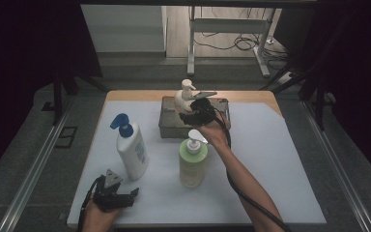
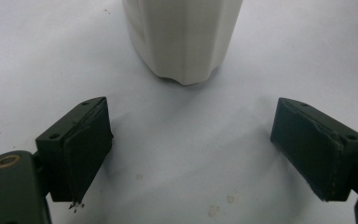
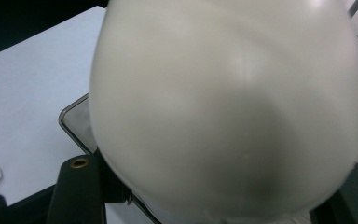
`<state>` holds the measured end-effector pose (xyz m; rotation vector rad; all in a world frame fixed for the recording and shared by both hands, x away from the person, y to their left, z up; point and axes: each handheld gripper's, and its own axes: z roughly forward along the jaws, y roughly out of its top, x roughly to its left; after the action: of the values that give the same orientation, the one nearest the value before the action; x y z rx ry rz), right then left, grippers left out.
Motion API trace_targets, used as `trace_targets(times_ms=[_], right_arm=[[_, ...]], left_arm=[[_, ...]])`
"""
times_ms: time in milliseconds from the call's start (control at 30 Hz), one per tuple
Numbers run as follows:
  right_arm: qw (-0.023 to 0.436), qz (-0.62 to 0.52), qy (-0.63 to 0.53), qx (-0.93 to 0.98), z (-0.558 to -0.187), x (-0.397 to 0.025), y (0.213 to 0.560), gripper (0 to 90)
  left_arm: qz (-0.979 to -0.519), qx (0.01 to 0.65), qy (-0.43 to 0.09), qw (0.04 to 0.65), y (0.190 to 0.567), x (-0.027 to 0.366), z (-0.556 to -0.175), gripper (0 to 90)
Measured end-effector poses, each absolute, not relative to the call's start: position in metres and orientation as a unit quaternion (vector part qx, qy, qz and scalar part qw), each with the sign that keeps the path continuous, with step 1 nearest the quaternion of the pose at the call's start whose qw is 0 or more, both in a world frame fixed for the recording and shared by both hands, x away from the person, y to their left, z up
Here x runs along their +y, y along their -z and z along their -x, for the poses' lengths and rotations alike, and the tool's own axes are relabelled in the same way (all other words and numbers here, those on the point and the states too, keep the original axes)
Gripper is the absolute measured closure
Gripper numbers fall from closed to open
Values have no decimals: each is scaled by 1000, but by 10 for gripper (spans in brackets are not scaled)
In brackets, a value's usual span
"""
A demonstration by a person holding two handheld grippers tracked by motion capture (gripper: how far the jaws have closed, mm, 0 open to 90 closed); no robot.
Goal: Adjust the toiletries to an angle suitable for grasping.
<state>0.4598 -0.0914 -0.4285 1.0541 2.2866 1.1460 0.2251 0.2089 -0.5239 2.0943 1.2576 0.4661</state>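
The right gripper (image 1: 192, 110) is out over the metal tray (image 1: 168, 126) at the far middle of the worktop (image 1: 270, 159), and its fingers are closed around the round body of a white pump bottle (image 1: 182, 99). In the high view the bottle stands upright at the tray, its pump head rising above the gripper; whether its base rests on the tray floor or hangs just above it cannot be told. In the right gripper view the white pump bottle (image 3: 228, 107) bulges right up against the camera, with the black fingers hugging its lower sides and a corner of the tray (image 3: 77, 122) showing behind at the left.

The left gripper (image 1: 125, 197) lies low at the near left edge of the worktop, held in the person's left hand (image 1: 96, 217). Its fingers (image 2: 81, 149) are spread wide with nothing between them, and they point toward the base of a white bottle with a blue pump (image 1: 131, 151), which stands upright just beyond them.

A pale green pump bottle (image 1: 192, 162) stands upright near the middle of the worktop, just in front of the tray and beside the person's right forearm (image 1: 244, 181).
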Motion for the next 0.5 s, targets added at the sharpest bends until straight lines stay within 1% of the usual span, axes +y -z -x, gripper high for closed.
trace_targets(times_ms=[233,500], right_arm=[[181,-374,-401,816,-463,-91,428,347],[150,-370,-393,828,-465,-100,433,333]], left_arm=[[-797,479,-178,322,524,209,-225,122],[-797,479,-178,322,524,209,-225,121]])
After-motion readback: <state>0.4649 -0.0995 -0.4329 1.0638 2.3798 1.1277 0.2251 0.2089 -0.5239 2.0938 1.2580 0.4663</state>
